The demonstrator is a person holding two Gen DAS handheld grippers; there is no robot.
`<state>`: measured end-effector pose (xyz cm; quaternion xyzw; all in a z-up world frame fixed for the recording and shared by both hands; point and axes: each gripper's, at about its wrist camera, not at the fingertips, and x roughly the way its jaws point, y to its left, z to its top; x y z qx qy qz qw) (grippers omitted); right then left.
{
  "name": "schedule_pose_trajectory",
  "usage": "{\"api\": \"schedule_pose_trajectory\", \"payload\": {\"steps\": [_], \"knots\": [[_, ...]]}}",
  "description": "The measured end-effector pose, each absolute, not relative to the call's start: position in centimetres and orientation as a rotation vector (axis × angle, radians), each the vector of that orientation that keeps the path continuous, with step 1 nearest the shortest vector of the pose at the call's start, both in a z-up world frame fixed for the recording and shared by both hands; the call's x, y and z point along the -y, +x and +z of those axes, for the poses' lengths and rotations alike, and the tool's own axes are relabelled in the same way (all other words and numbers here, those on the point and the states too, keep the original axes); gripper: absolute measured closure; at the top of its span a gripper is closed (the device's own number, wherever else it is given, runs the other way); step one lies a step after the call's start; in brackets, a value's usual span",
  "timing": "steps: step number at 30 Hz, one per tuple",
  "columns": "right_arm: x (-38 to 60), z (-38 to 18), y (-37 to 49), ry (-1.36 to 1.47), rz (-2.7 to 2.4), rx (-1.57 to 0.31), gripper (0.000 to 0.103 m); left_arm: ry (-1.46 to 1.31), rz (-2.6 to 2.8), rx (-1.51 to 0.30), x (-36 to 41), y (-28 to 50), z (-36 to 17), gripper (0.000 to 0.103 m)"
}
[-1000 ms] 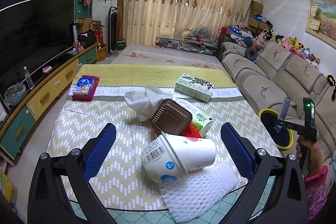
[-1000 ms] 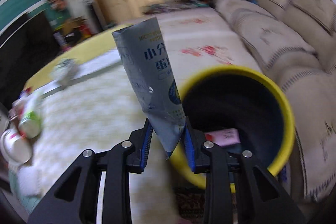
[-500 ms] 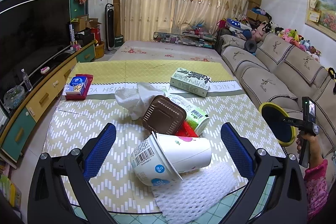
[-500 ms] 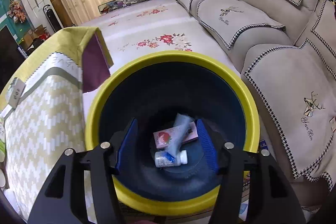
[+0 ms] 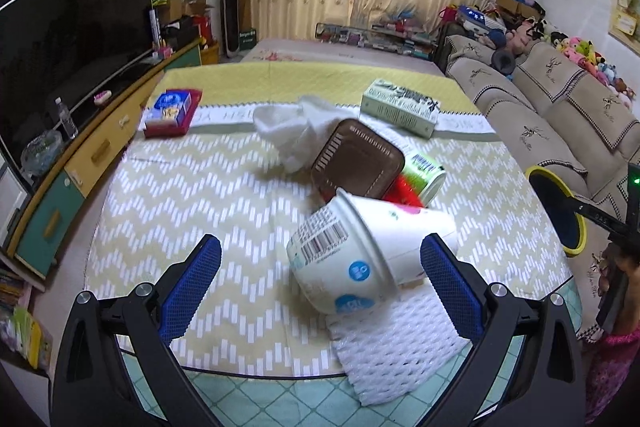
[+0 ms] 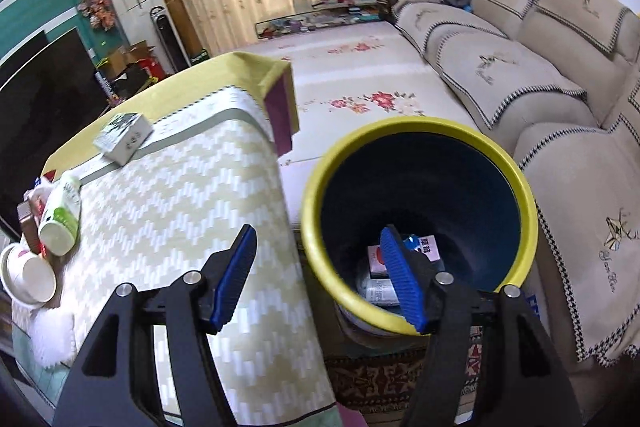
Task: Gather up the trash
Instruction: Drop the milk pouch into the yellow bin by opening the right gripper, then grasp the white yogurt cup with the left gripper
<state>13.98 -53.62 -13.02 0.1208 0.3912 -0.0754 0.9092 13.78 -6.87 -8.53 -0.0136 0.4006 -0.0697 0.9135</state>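
Observation:
A white paper cup (image 5: 360, 251) lies on its side on the zigzag tablecloth (image 5: 200, 195). It sits just ahead of my left gripper (image 5: 320, 279), which is open, with the cup's right side close to the right finger (image 5: 448, 283). Behind the cup are a brown plastic container (image 5: 356, 159), a red wrapper (image 5: 404, 193) and a green-and-white bottle (image 5: 424, 175). A white foam net (image 5: 396, 347) lies under the cup. My right gripper (image 6: 316, 251) hangs over the near rim of the yellow-rimmed bin (image 6: 420, 125), its jaws opening with nothing between them. Packs and a carton (image 6: 380, 259) lie in the bin.
A white crumpled bag (image 5: 292, 127), a green-printed box (image 5: 400, 107) and a red tray with a blue pack (image 5: 170, 111) sit farther back on the table. The sofa (image 6: 540, 99) stands right of the bin. A TV cabinet (image 5: 80, 167) runs along the left.
The right gripper let the grey carton go into the bin, its jaws spread, and it shifted left toward the table edge. The left gripper sank closer to the white cup.

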Motion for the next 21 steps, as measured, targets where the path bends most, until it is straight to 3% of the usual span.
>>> {"api": "schedule_pose_trajectory", "payload": {"steps": [15, 21], "knots": [[52.1, -13.8, 14.3, 0.271, -0.081, -0.826, 0.042, -0.143, -0.242, -0.969, 6.1, 15.1, -13.0, 0.009], [51.4, -13.7, 14.4, 0.269, -0.059, -0.821, 0.042, -0.196, -0.279, -0.987, 5.8, 15.6, -14.0, 0.021]]}}
